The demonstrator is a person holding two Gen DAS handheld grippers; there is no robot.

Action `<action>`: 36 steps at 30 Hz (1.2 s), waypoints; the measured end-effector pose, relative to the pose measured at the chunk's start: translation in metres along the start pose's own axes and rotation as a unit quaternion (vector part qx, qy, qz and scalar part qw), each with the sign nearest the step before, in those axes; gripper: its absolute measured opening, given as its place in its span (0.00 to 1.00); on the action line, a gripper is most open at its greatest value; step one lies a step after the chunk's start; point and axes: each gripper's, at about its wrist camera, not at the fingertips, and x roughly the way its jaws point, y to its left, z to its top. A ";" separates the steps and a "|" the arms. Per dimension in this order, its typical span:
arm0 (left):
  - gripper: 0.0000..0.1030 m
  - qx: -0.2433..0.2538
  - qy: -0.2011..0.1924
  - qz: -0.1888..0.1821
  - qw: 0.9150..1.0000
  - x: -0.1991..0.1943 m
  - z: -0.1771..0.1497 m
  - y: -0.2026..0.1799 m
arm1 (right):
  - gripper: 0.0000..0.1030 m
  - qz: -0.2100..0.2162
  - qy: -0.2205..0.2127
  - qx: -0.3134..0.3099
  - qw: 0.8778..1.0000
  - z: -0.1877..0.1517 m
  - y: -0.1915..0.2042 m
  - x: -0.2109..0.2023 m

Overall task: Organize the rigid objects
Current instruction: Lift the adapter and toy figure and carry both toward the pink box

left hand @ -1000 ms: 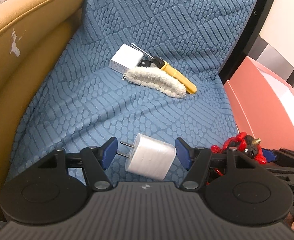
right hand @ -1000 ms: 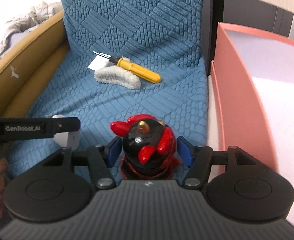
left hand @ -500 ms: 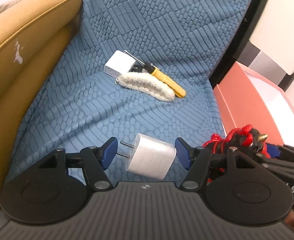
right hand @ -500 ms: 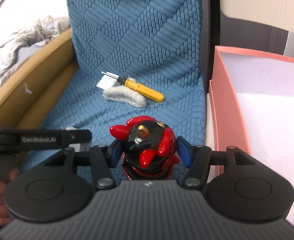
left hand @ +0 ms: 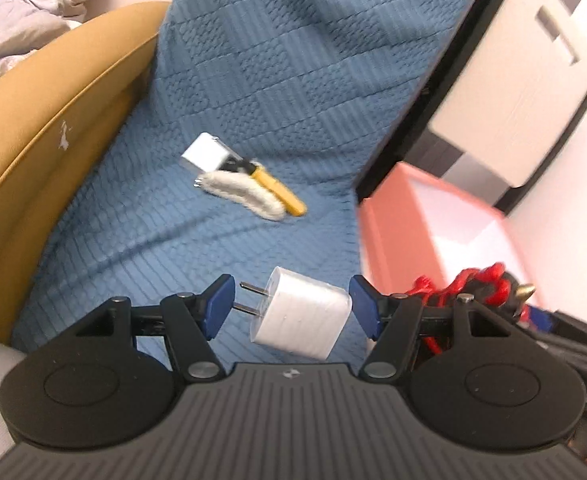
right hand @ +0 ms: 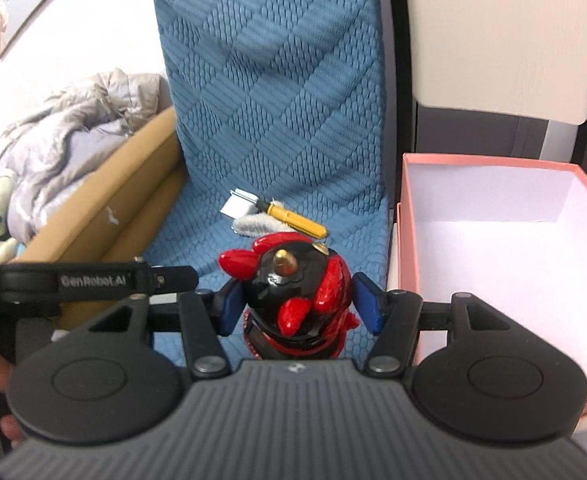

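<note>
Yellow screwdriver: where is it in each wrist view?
Left wrist: screwdriver at centre, on the blue cover, its near side against a white fuzzy strip.
Right wrist: screwdriver at centre, just above the red and black figurine.
Shared landmark: the pink box, right of the cover in both.

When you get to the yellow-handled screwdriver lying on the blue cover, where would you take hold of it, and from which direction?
I would grip the yellow-handled screwdriver across the middle of its yellow handle, coming from above. It lies flat on the blue cover, the handle is its thickest, straightest part, and its far side is clear, whereas the fluffy white brush crowds the near side and the white block sits at its metal tip.
</note>
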 end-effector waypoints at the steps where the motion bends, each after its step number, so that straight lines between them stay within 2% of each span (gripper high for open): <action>1: 0.67 0.007 -0.005 0.007 1.000 -0.007 0.001 -0.005 | 0.59 -0.001 -0.001 -0.002 1.000 0.000 0.000 -0.006; 3: 0.67 0.025 -0.014 0.018 0.999 -0.020 0.001 -0.015 | 0.59 -0.001 -0.002 -0.002 1.000 0.000 0.001 -0.020; 9: 0.67 0.047 -0.027 0.020 0.998 -0.050 -0.002 -0.043 | 0.59 -0.002 -0.011 0.009 1.000 -0.003 -0.005 -0.049; 20: 0.67 0.063 -0.042 -0.005 0.997 -0.075 -0.008 -0.109 | 0.59 -0.015 -0.042 0.021 0.999 0.000 -0.042 -0.103; 29: 0.67 0.092 -0.038 -0.040 0.994 -0.064 -0.012 -0.172 | 0.59 -0.059 -0.063 0.047 0.995 -0.006 -0.094 -0.139; 33: 0.67 0.103 -0.031 -0.050 0.993 -0.048 -0.013 -0.197 | 0.59 -0.075 -0.066 0.055 0.993 -0.008 -0.117 -0.143; 36: 0.67 0.091 -0.025 -0.065 0.993 -0.037 -0.012 -0.208 | 0.59 -0.084 -0.067 0.065 0.992 -0.008 -0.134 -0.138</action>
